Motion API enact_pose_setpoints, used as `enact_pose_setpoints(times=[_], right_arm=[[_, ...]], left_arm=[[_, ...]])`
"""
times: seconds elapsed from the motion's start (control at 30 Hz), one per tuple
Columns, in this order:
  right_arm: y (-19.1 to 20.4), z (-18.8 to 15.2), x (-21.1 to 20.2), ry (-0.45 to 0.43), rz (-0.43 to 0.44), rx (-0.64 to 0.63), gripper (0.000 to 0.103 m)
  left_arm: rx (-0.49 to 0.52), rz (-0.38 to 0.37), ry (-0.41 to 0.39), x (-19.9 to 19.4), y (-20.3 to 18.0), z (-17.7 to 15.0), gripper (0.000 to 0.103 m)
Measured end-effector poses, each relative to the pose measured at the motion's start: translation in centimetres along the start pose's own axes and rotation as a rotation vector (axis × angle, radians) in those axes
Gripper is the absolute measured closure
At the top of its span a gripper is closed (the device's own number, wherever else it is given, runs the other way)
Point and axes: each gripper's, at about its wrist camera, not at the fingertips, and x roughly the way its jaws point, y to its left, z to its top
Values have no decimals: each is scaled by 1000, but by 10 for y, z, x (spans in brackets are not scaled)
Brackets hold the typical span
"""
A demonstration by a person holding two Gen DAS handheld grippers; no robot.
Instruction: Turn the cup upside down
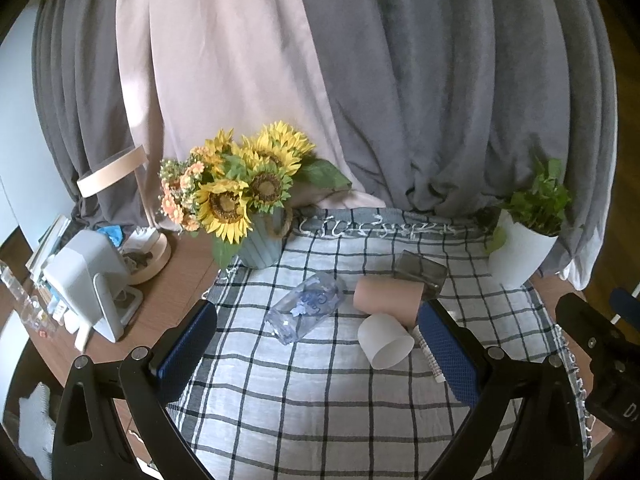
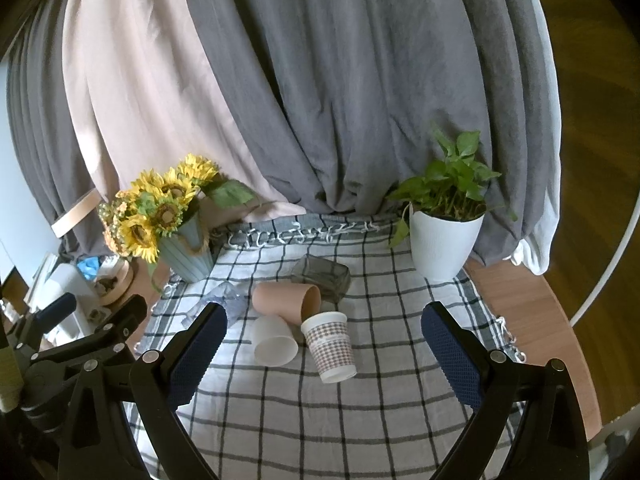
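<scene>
While tipped, empty cups point(image 2: 276, 346) everywhere.

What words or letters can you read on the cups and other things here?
"D": one white letter at the picture's edge on the right gripper's black body, cut off after that.
Blue writing on the clear glass cup: too blurred to read.
Checked paper cup: only a pattern, no words.
Nothing else is readable.

checked cloth point(image 2: 320, 420); houndstooth cup point(image 2: 331, 348); pink cup point(image 2: 286, 299)
</scene>
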Motion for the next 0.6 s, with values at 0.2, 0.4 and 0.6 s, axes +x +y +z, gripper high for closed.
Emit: enact_pose_setpoints(times=[0.2, 0.4, 0.6], right_arm=[[-7, 9, 32, 61, 41, -20, 5], [-17, 31, 84, 166, 102, -70, 5], [-14, 60, 152, 324, 159, -174, 5]], left_arm=[[-38, 24, 77, 31, -9, 5, 0], [-131, 97, 168, 73, -13, 13, 0], [-221, 186, 230, 114, -16, 20, 0]])
